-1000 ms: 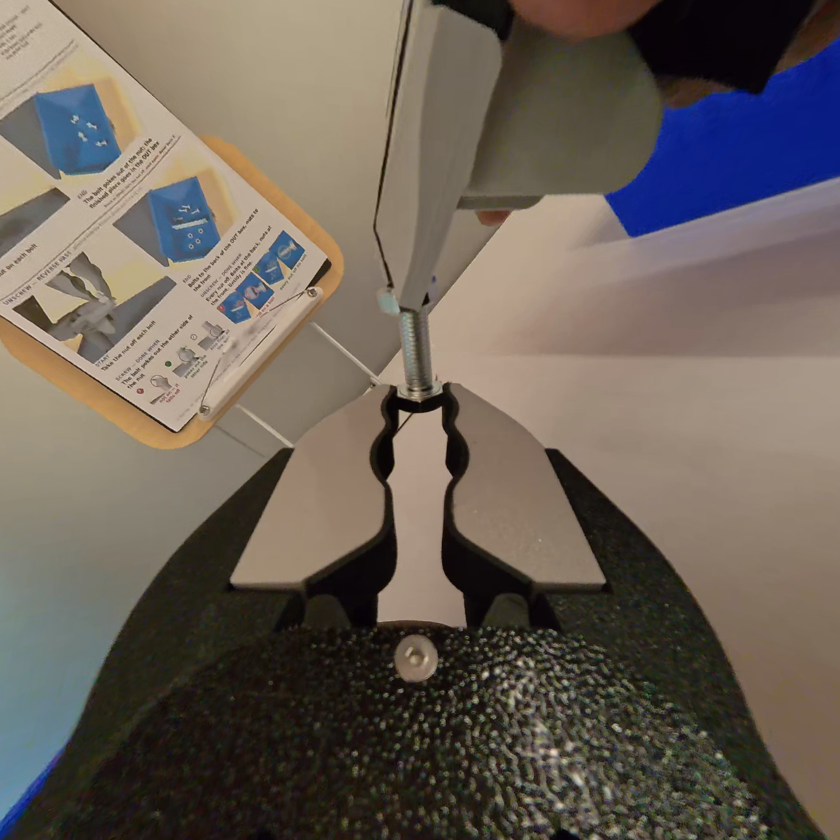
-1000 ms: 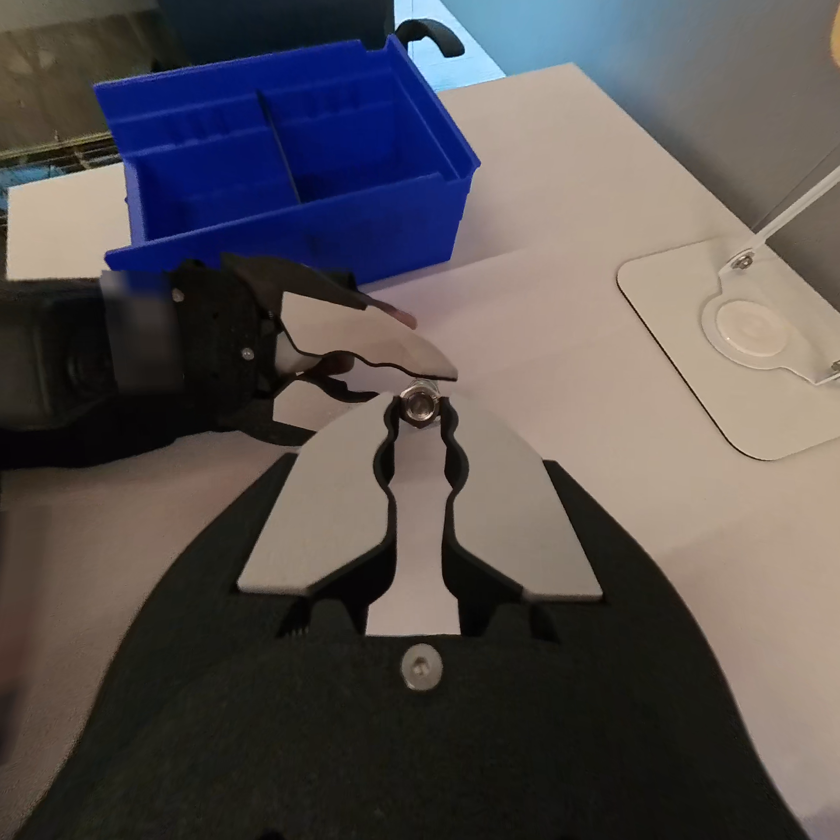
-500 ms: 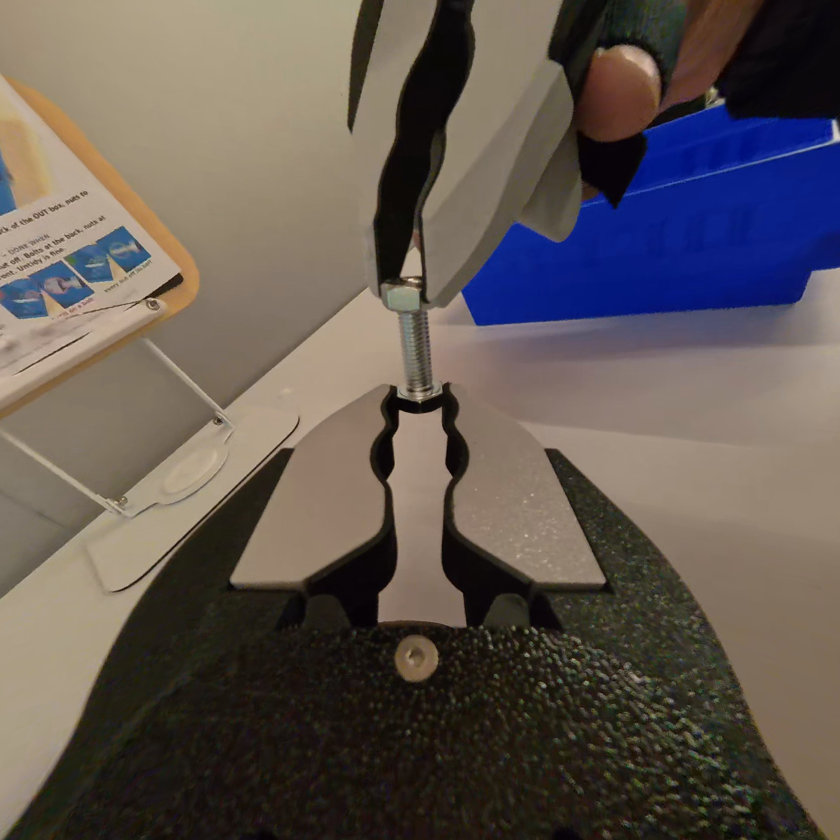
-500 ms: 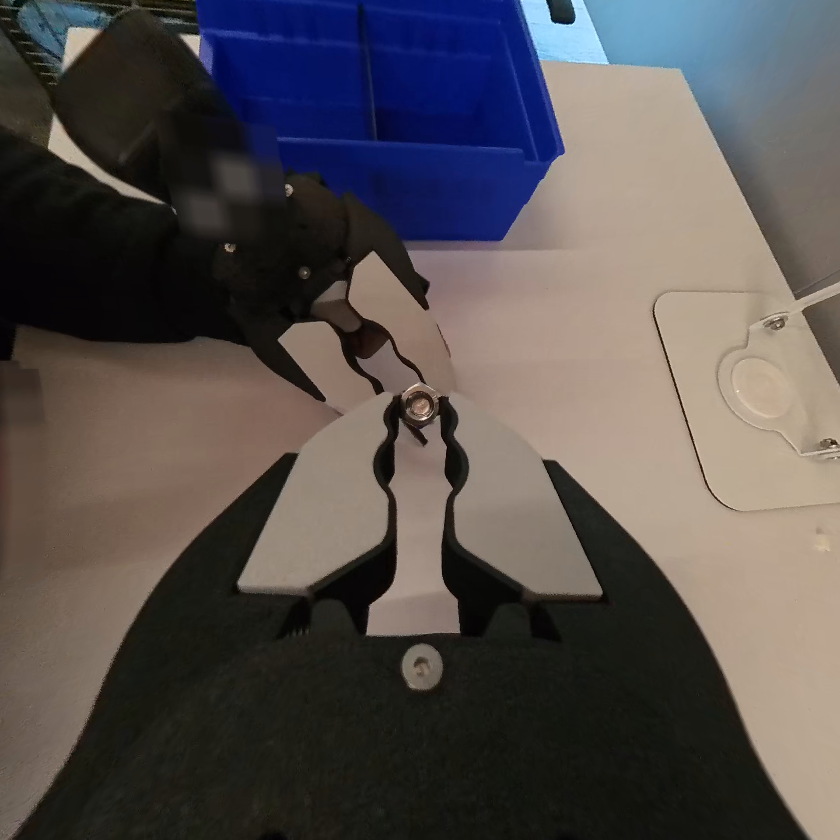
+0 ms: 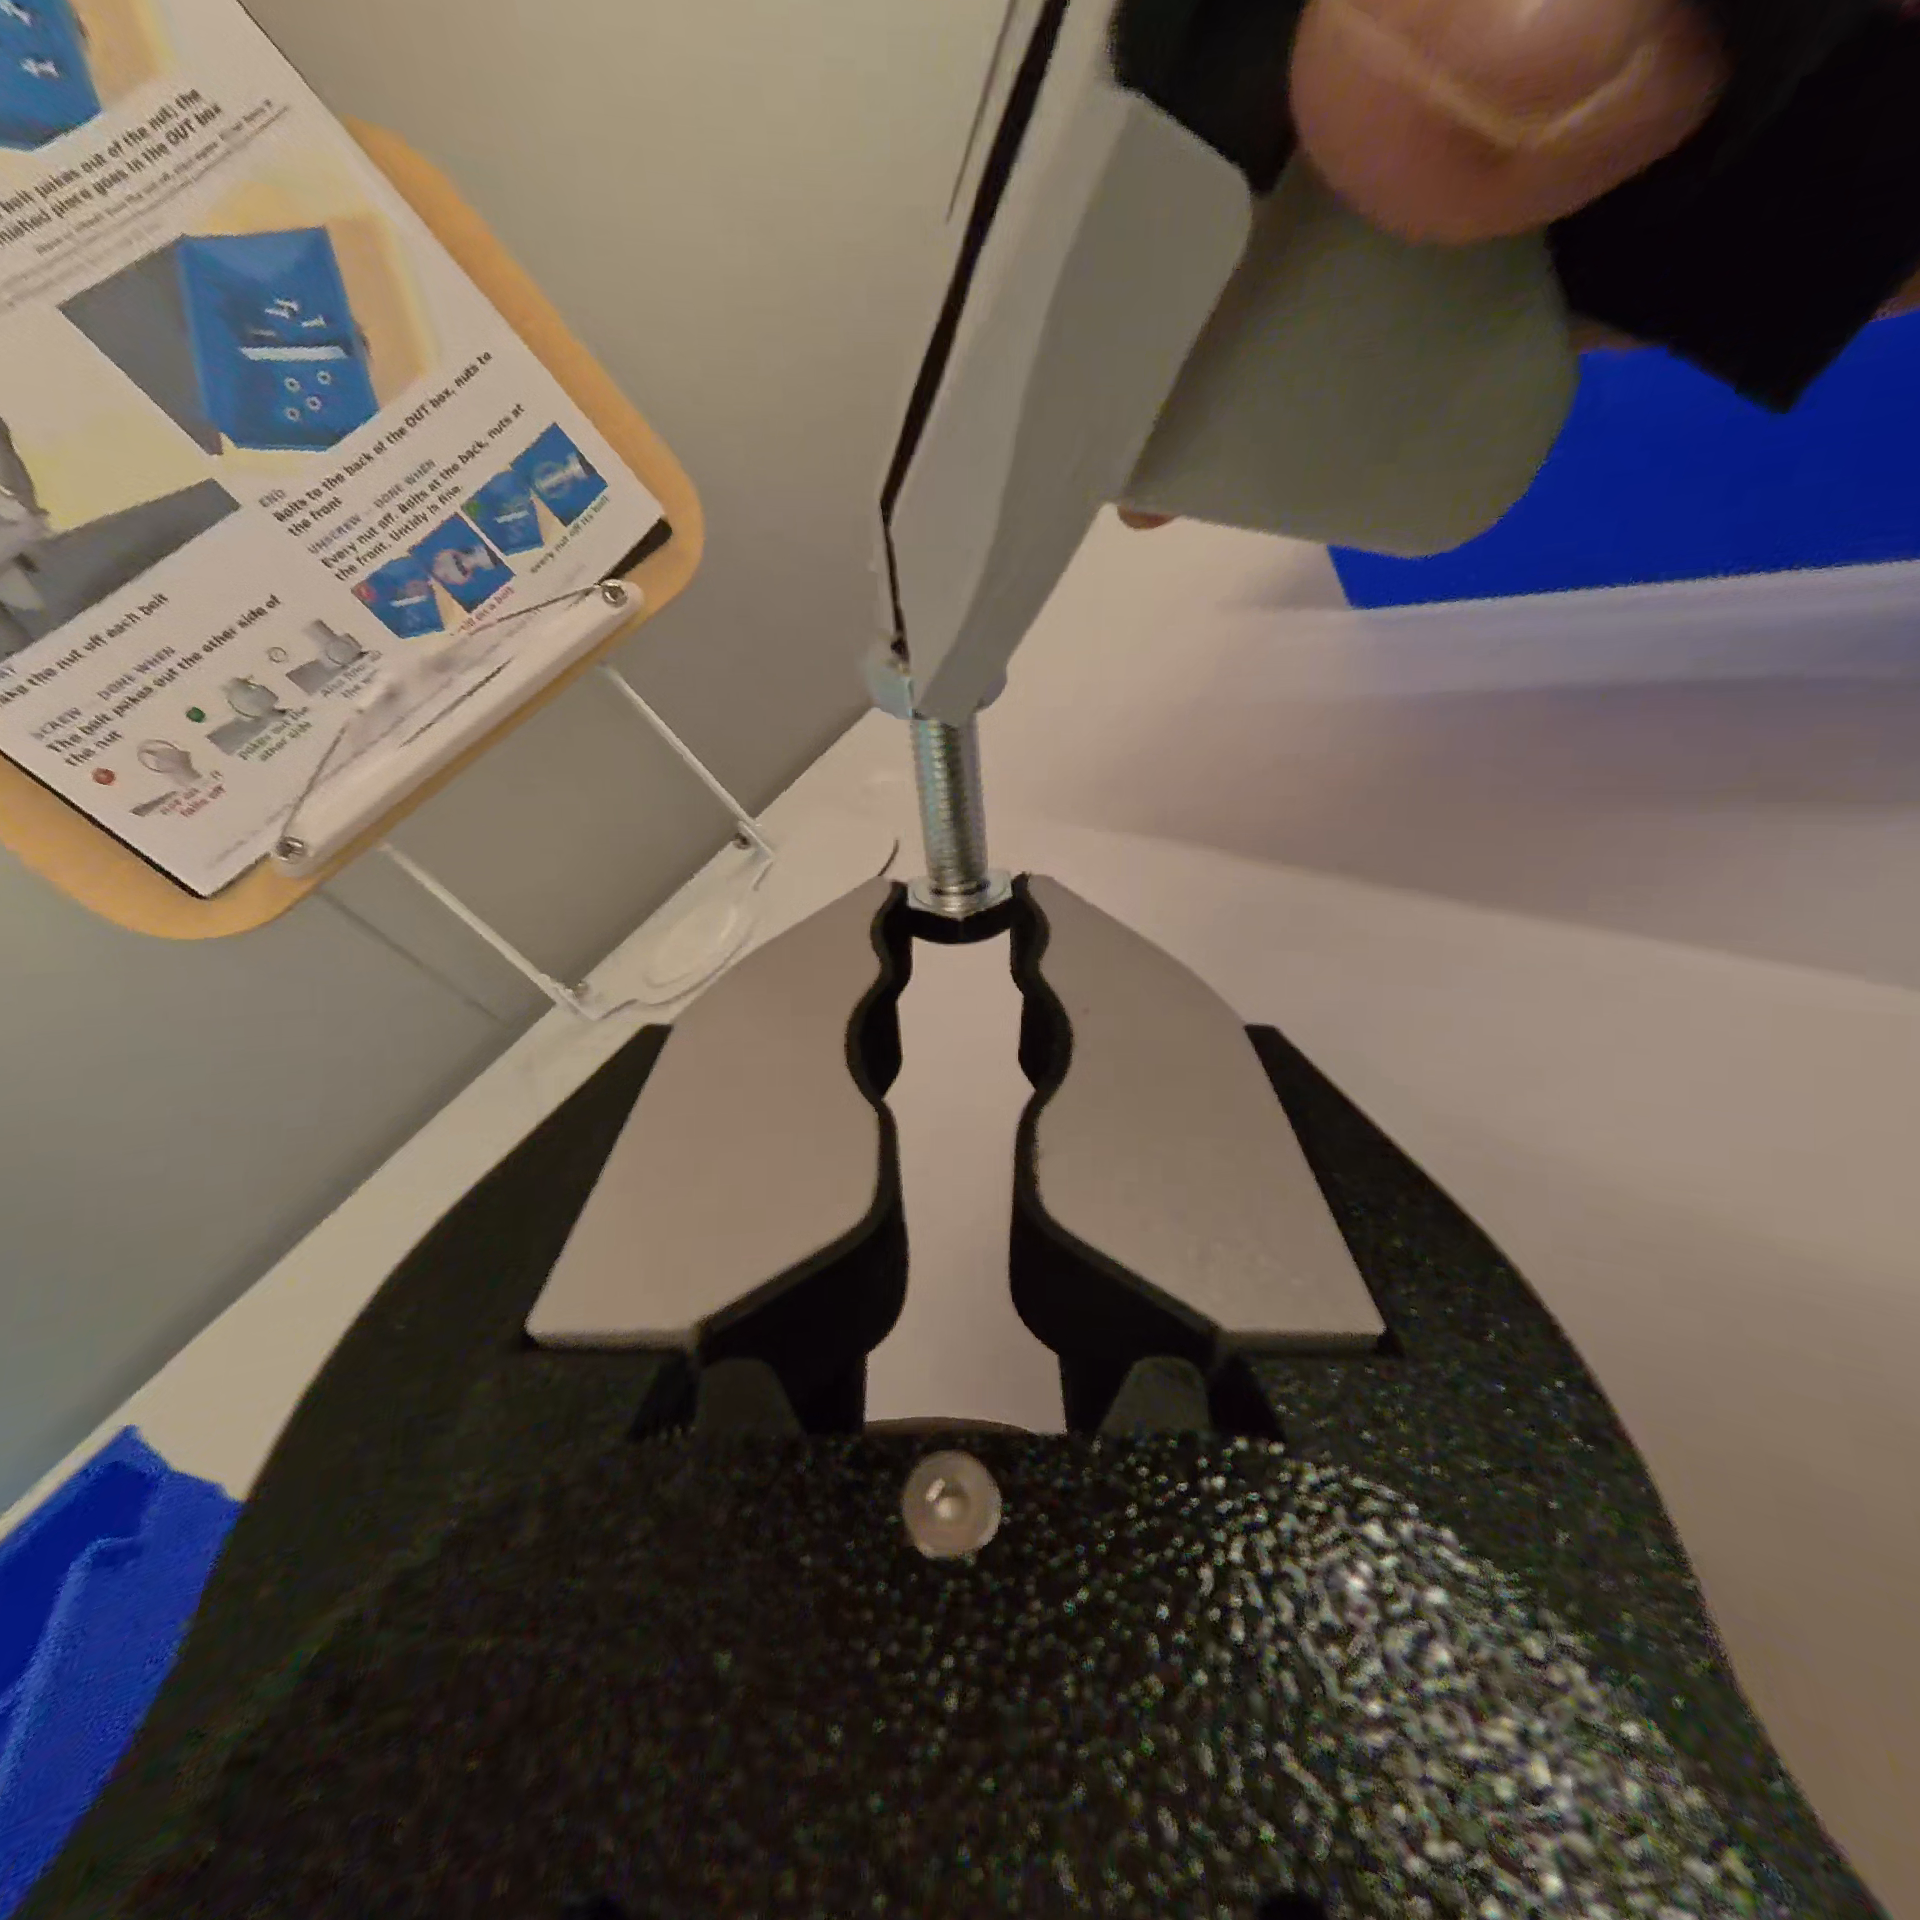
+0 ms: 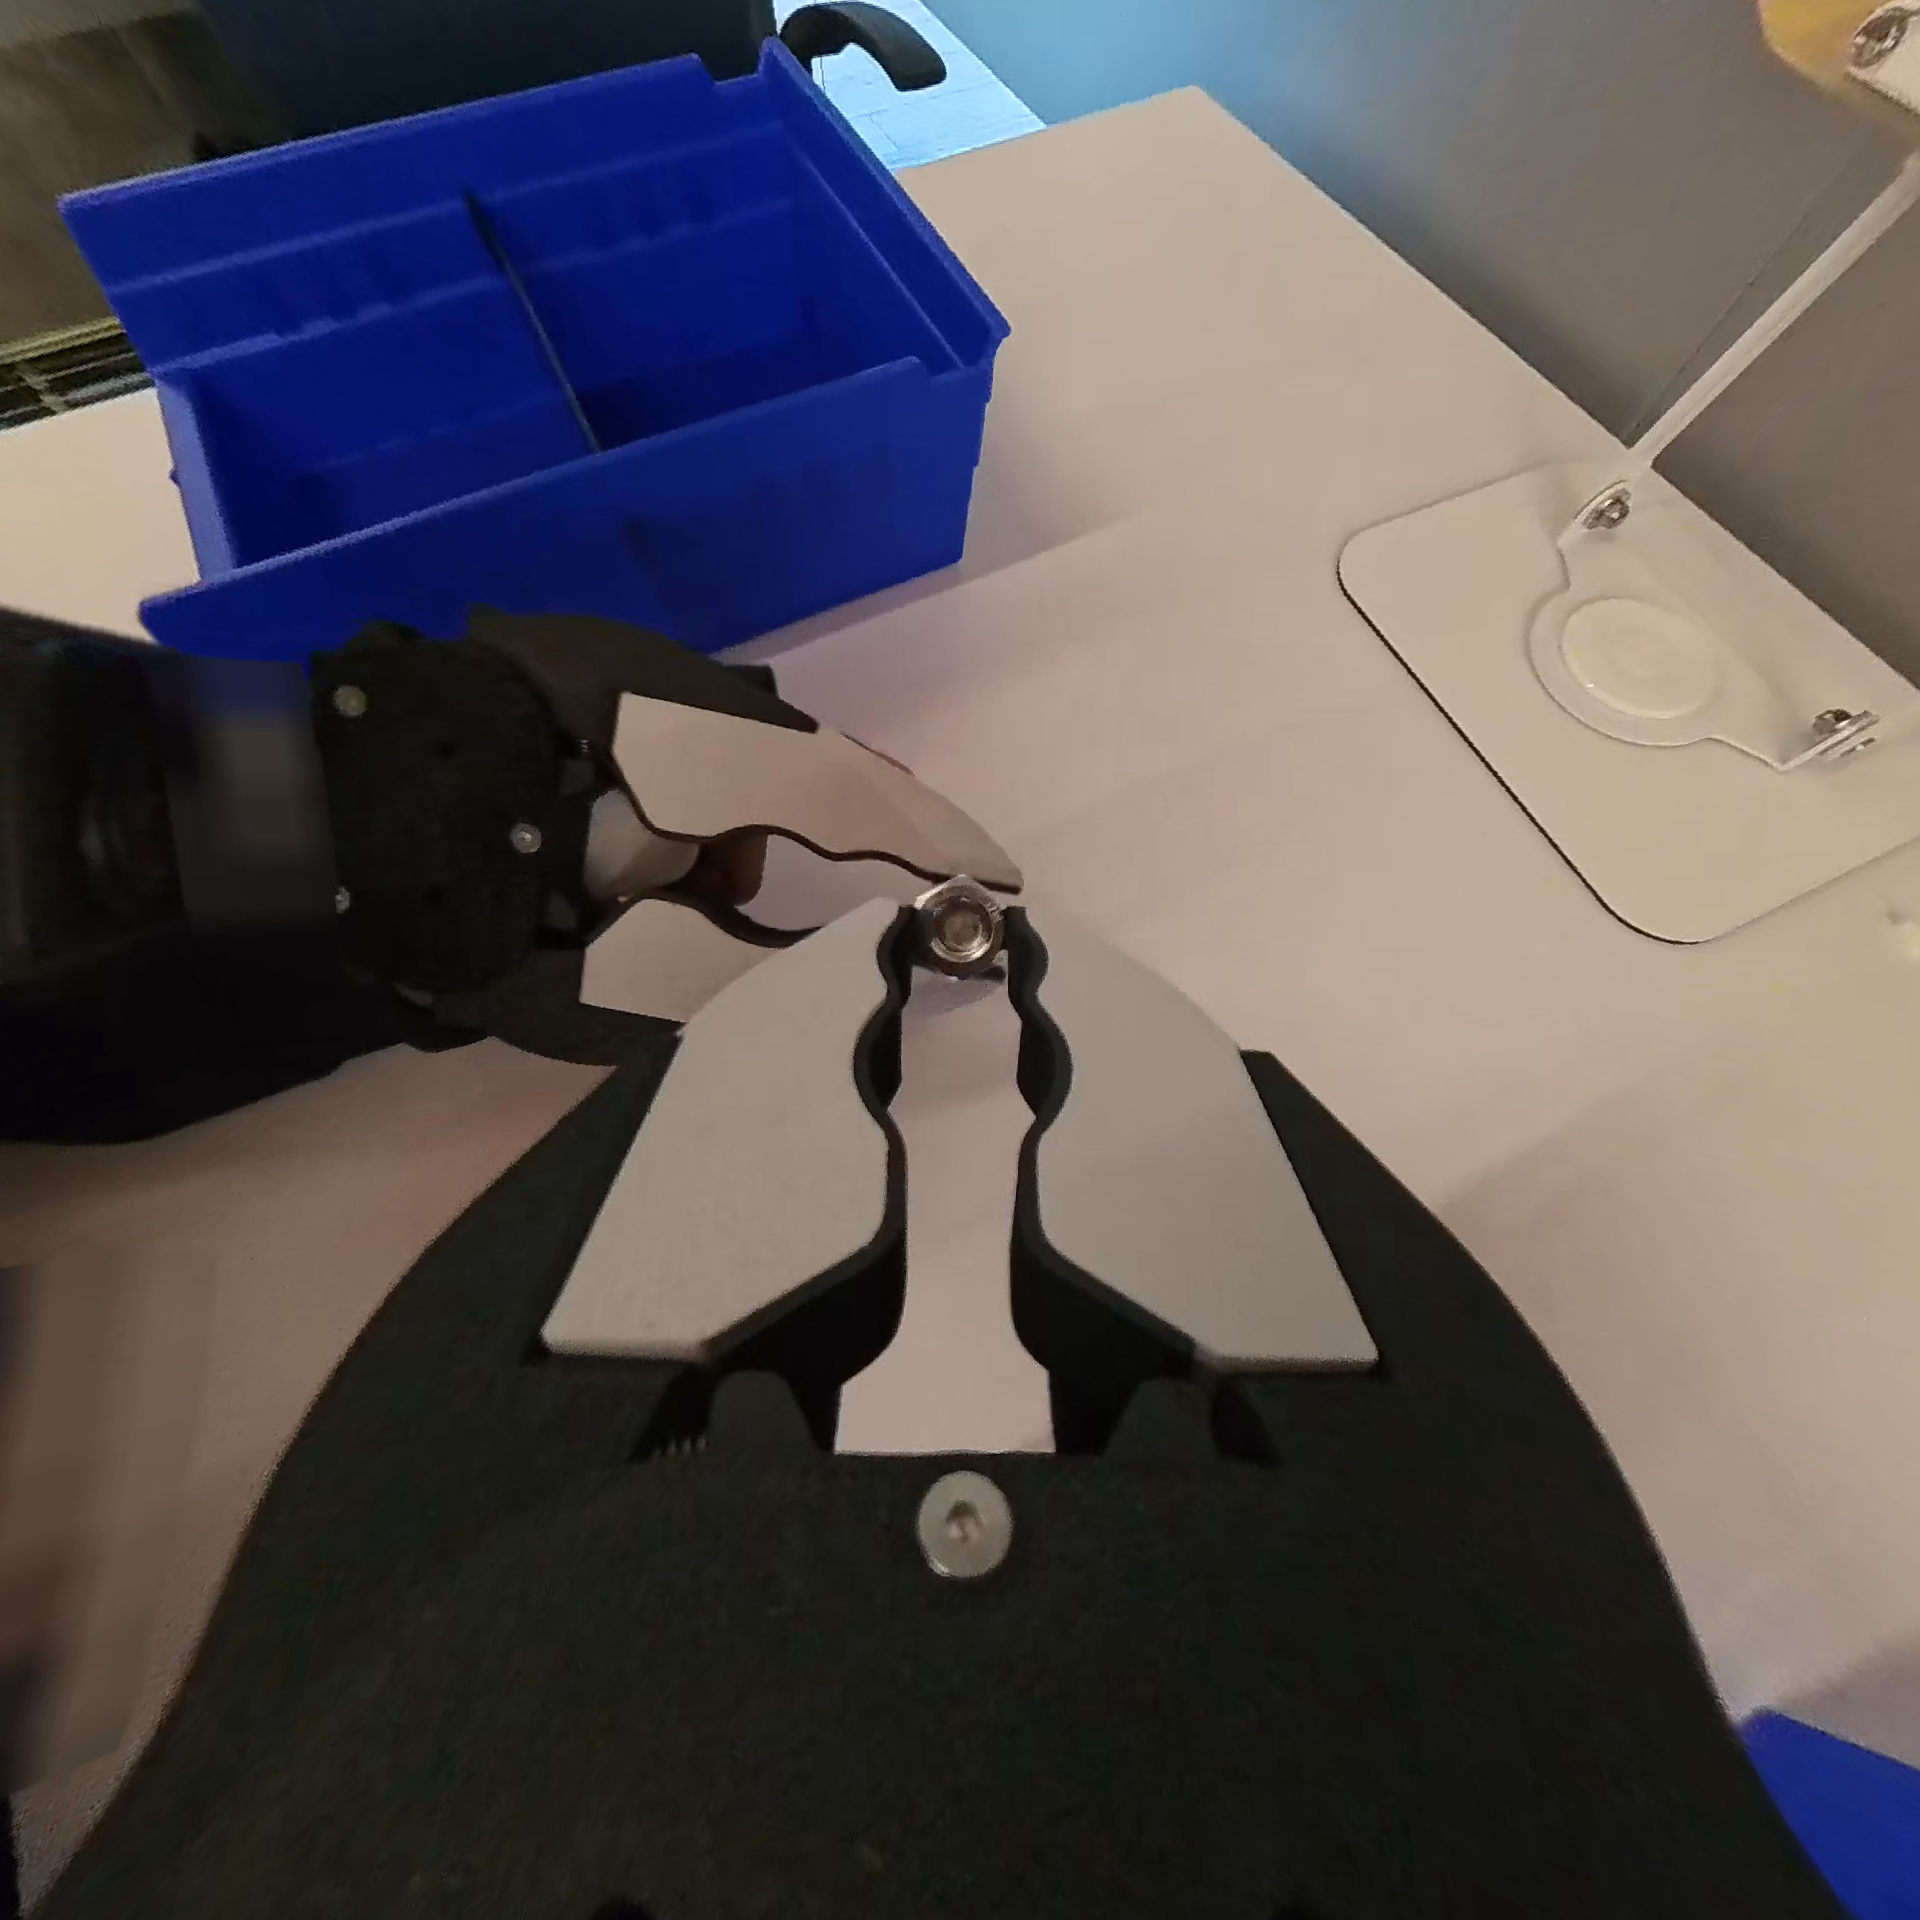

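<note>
Blue bin has swung left; both tools still grip.

Both tongs clamped, tips meeting.

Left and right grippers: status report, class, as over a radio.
Left gripper shut on hex nut. Right gripper shut on bolt's head end. Both held above white table; blue bin behind, nothing between.
</note>
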Action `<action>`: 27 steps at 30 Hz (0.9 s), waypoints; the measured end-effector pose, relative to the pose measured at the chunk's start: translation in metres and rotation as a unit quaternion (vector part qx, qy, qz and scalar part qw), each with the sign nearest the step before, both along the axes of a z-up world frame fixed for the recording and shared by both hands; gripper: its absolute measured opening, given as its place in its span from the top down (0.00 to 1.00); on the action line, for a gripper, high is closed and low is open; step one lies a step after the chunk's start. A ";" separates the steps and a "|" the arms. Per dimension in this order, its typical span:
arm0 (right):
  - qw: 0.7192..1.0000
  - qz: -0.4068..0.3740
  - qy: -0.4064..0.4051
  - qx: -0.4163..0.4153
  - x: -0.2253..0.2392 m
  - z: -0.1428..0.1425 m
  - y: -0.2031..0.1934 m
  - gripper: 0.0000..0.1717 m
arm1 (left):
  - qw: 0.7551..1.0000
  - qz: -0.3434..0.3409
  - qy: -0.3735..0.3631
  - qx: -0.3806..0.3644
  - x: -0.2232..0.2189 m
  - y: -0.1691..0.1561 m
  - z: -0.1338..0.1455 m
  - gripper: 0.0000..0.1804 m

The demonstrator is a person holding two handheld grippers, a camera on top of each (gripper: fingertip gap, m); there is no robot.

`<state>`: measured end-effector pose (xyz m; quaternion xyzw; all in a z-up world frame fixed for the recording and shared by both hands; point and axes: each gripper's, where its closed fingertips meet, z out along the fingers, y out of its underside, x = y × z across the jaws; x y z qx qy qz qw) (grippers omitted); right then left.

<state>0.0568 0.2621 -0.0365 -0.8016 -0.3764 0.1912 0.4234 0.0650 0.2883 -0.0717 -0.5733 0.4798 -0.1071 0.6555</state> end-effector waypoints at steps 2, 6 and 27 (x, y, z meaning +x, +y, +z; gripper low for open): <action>1.000 0.001 -0.002 0.000 0.000 0.000 0.000 0.90 | 0.999 -0.012 -0.017 -0.025 0.001 -0.001 -0.001 0.90; 1.000 0.005 -0.006 -0.001 -0.002 0.000 0.000 0.88 | 0.998 -0.024 -0.033 -0.050 0.002 -0.003 -0.001 0.90; 0.957 0.195 -0.206 0.063 0.014 -0.008 -0.019 0.77 | 0.985 -0.128 0.014 -0.111 0.014 -0.020 -0.019 0.90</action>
